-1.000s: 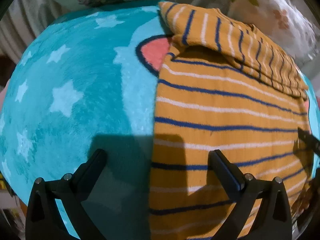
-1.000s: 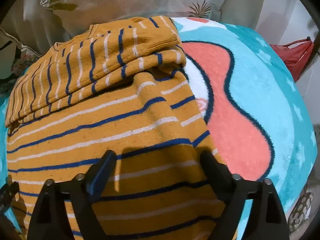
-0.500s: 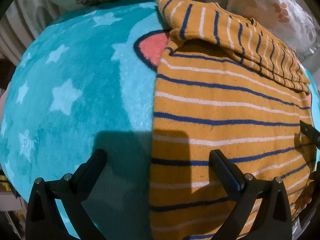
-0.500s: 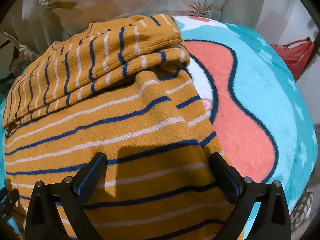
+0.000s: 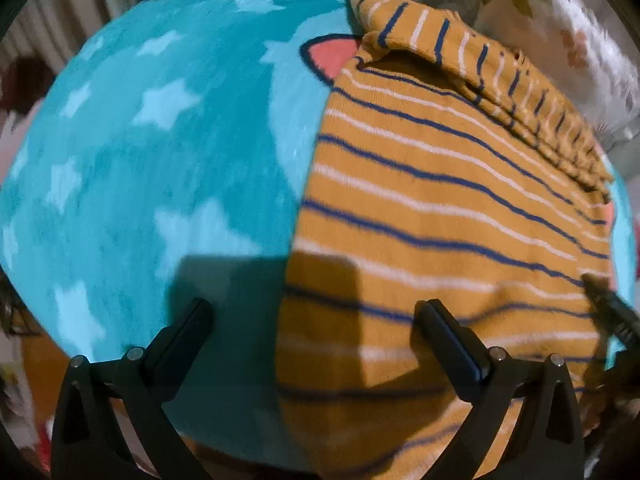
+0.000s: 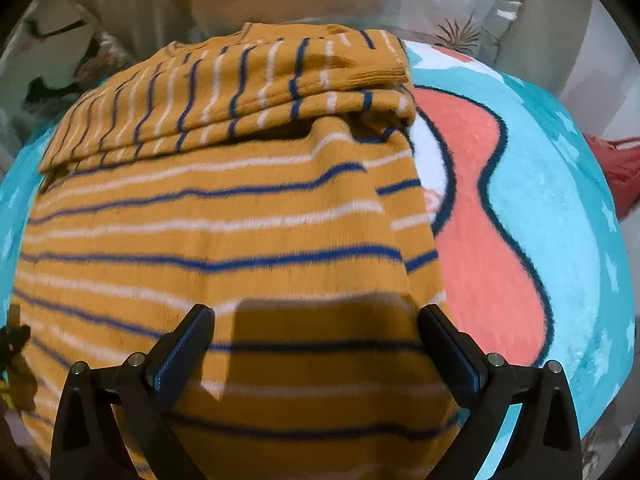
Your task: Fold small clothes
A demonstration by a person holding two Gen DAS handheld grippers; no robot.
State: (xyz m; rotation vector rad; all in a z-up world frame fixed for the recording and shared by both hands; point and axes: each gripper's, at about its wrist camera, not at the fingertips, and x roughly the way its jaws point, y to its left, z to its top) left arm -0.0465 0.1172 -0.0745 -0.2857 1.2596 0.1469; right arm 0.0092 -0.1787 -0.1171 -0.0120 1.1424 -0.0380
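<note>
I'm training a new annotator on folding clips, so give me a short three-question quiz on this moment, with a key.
1. True or false: the left gripper has its jaws shut on the mustard-yellow knit top with navy and white stripes.
2. Multiple choice: the top lies on A) a bare wooden table, B) a fluffy turquoise blanket with pale stars, C) a grey tiled floor.
3. Fill in: at the top's far end, a folded-over part has stripes running ___ to those on the body.

Key: 1 false, both the left and the right gripper are open, holding nothing. 2 B. 3 crosswise.
</note>
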